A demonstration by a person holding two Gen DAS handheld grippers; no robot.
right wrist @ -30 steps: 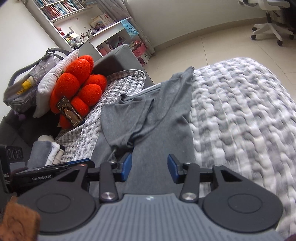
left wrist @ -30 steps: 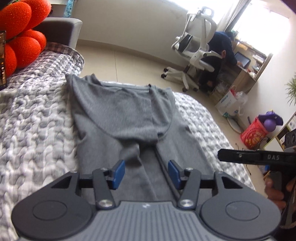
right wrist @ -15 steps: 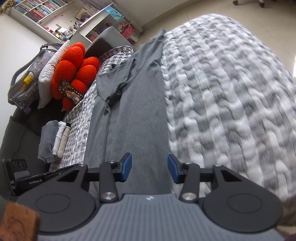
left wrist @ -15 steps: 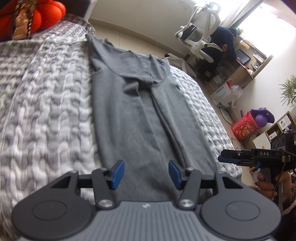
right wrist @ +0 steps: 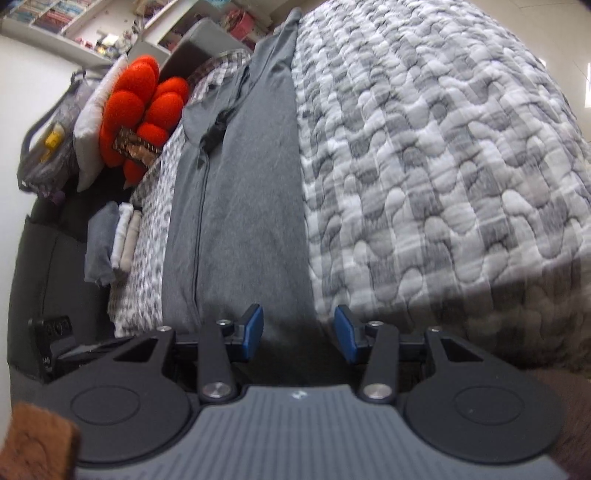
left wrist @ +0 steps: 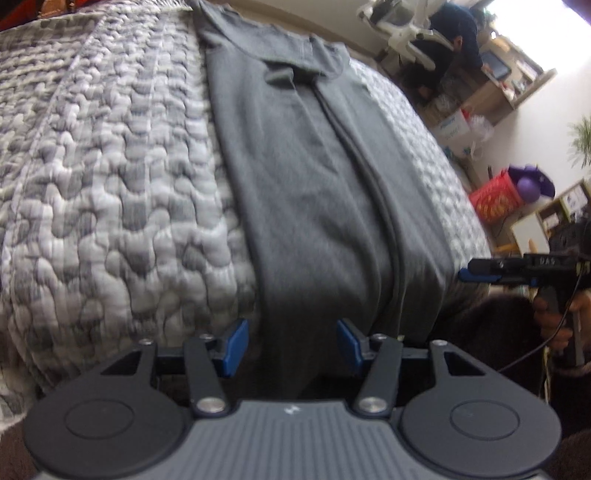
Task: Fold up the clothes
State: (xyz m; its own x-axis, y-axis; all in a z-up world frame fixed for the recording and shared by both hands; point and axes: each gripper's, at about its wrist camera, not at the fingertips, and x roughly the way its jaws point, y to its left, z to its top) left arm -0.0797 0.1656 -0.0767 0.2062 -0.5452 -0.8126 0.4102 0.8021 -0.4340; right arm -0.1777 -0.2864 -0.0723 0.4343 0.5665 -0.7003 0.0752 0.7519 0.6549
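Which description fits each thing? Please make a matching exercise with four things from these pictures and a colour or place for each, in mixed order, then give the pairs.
Things:
1. grey T-shirt
2. flower-shaped cushion
3. stack of folded clothes
4. office chair

Descriptions:
A. bright orange-red, at the far end of the bed
B. white, on the floor beyond the bed
C. laid lengthwise on the quilted bedspread, sides folded inward
D. beside the bed, on a dark surface

Pairs: 1-C, 2-A, 3-D, 4-B
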